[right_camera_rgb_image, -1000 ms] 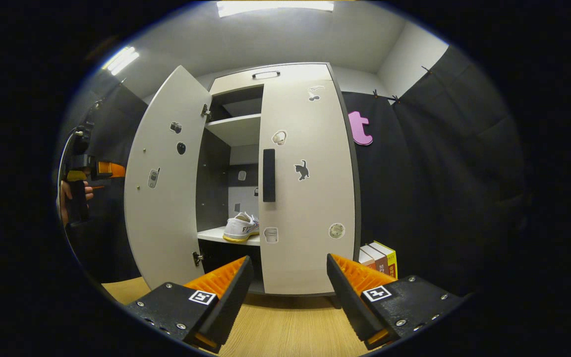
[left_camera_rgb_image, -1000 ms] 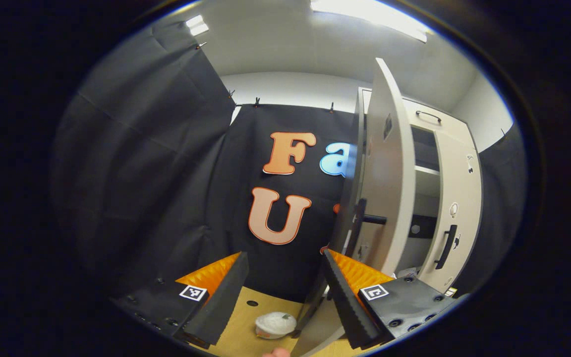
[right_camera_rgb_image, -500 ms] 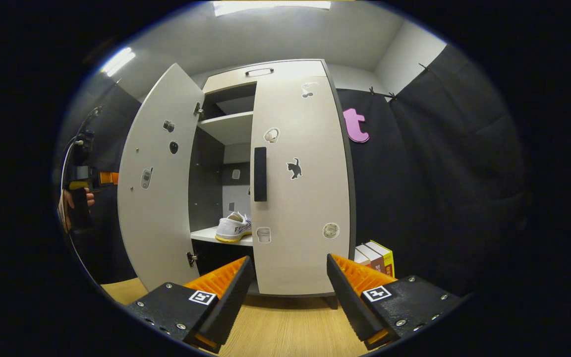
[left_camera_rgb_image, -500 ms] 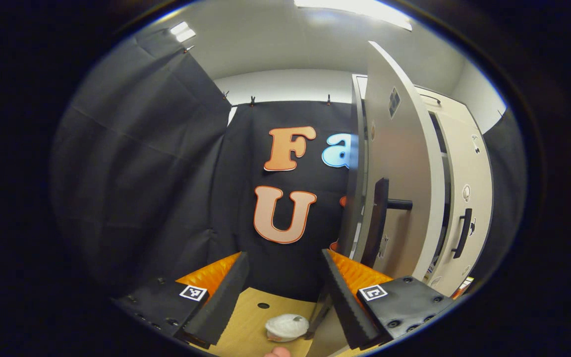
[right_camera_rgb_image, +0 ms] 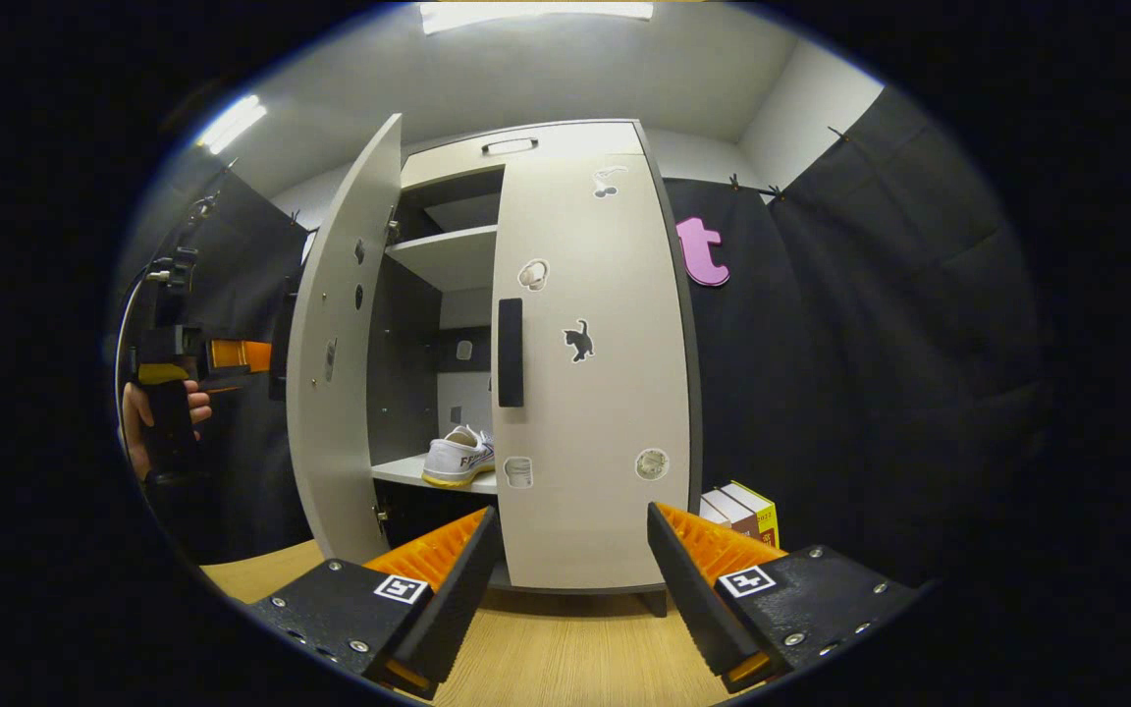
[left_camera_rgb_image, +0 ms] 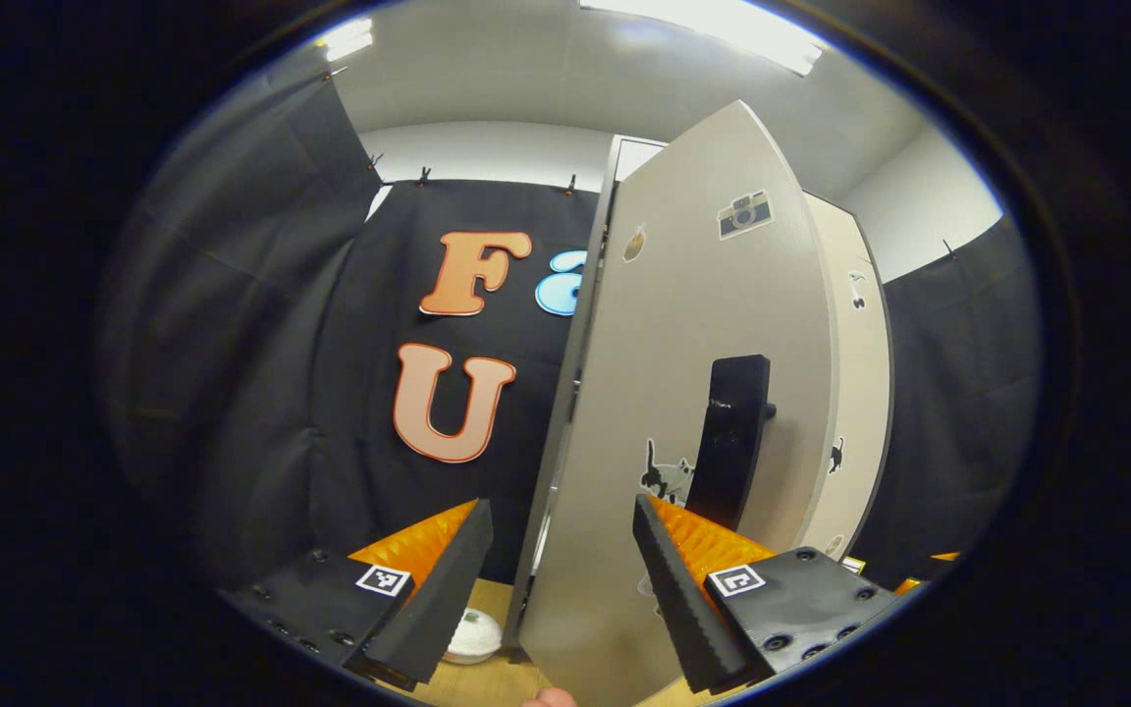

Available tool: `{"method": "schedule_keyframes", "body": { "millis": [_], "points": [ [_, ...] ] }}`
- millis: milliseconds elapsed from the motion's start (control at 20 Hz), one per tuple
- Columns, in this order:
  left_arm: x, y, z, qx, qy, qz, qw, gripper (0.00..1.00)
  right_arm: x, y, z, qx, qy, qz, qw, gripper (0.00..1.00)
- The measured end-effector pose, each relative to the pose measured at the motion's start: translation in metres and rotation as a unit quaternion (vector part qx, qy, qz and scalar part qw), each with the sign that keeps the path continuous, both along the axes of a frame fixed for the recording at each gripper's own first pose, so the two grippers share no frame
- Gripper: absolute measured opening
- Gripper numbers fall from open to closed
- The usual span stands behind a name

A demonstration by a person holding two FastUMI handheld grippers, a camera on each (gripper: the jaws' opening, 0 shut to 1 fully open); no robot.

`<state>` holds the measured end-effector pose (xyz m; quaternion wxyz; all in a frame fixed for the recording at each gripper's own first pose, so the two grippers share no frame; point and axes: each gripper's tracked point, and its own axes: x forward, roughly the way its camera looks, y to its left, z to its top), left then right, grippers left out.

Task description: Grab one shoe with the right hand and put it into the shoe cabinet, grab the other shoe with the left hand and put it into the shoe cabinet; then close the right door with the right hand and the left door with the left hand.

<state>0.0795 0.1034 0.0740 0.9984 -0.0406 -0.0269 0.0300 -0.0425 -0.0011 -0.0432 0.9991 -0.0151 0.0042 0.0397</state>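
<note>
Left hand-held gripper (left_camera_rgb_image: 556, 579): jaws wide, empty, at outer face of left door (left_camera_rgb_image: 693, 393), near handle (left_camera_rgb_image: 730, 442). Left door part open. To close well: push flat on panel near handle edge, steady swing, keep fingers clear of closing gap. Cabinet (right_camera_rgb_image: 526, 157): shoe (right_camera_rgb_image: 456, 460) on lower shelf; upper shelf looks bare; second shoe cannot be told. Right door (right_camera_rgb_image: 590, 373) shut. Right hand-held gripper (right_camera_rgb_image: 570, 589): jaws wide, empty, above bench (right_camera_rgb_image: 565, 658), apart from cabinet.

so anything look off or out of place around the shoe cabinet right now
Nothing looks damaged or spilled. The left door is partly open while the right door is shut, and a white shoe sits upright on the shelf inside.
</note>
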Motion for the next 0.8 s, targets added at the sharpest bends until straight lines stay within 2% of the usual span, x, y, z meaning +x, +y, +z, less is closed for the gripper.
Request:
{"method": "schedule_keyframes", "body": {
  "millis": [50,150,200,250,350,500,550,600,700,800],
  "points": [
    [0.007,-0.011,-0.002,0.0,0.001,-0.016,1.0,0.9,0.0,-0.004,0.002,0.0,-0.003,-0.006,1.0,0.92],
    [0.018,-0.038,-0.011,-0.008,0.011,-0.06,0.998,0.95,-0.002,-0.013,0.002,-0.003,-0.004,-0.016,1.0,0.92],
    [0.021,-0.048,-0.014,-0.012,0.014,-0.074,0.997,0.91,-0.004,-0.017,0.003,-0.004,-0.003,-0.021,1.0,0.92],
    [0.024,-0.053,-0.015,-0.01,0.014,-0.078,0.997,0.96,-0.004,-0.021,0.002,-0.004,-0.002,-0.026,1.0,0.92],
    [0.027,-0.06,-0.011,-0.003,0.008,-0.079,0.997,0.96,-0.006,-0.027,0.002,0.0,-0.001,-0.034,0.999,0.92],
    [0.037,-0.092,-0.022,-0.011,0.015,-0.105,0.994,0.99,-0.008,-0.031,0.003,0.004,0.0,-0.04,0.999,0.92],
    [0.041,-0.098,-0.025,-0.008,0.019,-0.106,0.994,0.96,-0.009,-0.033,0.004,0.002,0.0,-0.041,0.999,0.92],
    [0.048,-0.1,-0.027,-0.005,0.022,-0.106,0.994,0.99,-0.011,-0.034,0.005,0.001,-0.001,-0.043,0.999,0.92],
    [0.055,-0.105,-0.036,-0.011,0.04,-0.103,0.994,0.94,-0.013,-0.036,0.007,0.0,-0.003,-0.044,0.999,0.92],
    [0.063,-0.11,-0.04,-0.026,0.042,-0.106,0.993,0.96,-0.018,-0.04,0.009,-0.001,-0.006,-0.048,0.999,0.92]
  ]
}}
